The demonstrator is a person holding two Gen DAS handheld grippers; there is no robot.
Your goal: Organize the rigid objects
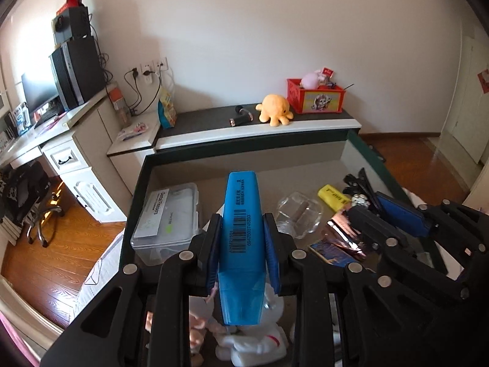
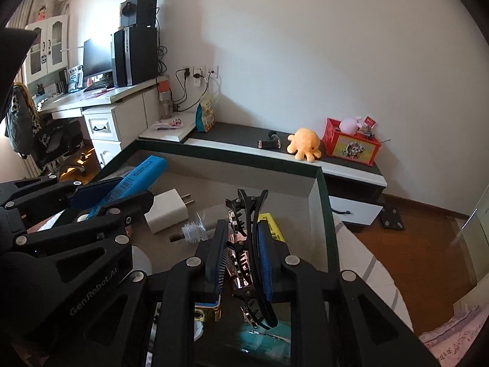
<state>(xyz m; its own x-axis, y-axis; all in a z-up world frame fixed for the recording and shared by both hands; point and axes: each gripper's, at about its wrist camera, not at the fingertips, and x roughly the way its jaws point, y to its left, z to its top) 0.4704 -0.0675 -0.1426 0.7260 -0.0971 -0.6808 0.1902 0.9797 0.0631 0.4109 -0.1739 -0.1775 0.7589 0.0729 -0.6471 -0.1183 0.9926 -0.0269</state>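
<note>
Blue hard plastic fills your left wrist view: the left gripper (image 1: pixel 241 238) is clamped on a flat-sided blue highlighter (image 1: pixel 241 229), its smooth barcoded body running forward between the pads and held above the glass-topped table (image 1: pixel 183 165). That slick casing could slide or pivot in the pads if you swing fast, and its long nose might knock the clear lidded box (image 1: pixel 166 217) just left of it or the faceted clear glass piece (image 1: pixel 299 214) to its right, which would likely chip or skid on the glass. From the right wrist view, your right gripper (image 2: pixel 241 250) is pinched nearly shut on a thin black toothed hair clip (image 2: pixel 252 244), standing on edge and curving past both pad ends. So narrow a thing, gripped across its spring, could twist out or snap open. Below it lie a yellow highlighter (image 2: pixel 273 226), a white charger block (image 2: pixel 168 211) and a small bristly brush head (image 2: pixel 194 232); your two grippers sit close together, so they may collide.
</note>
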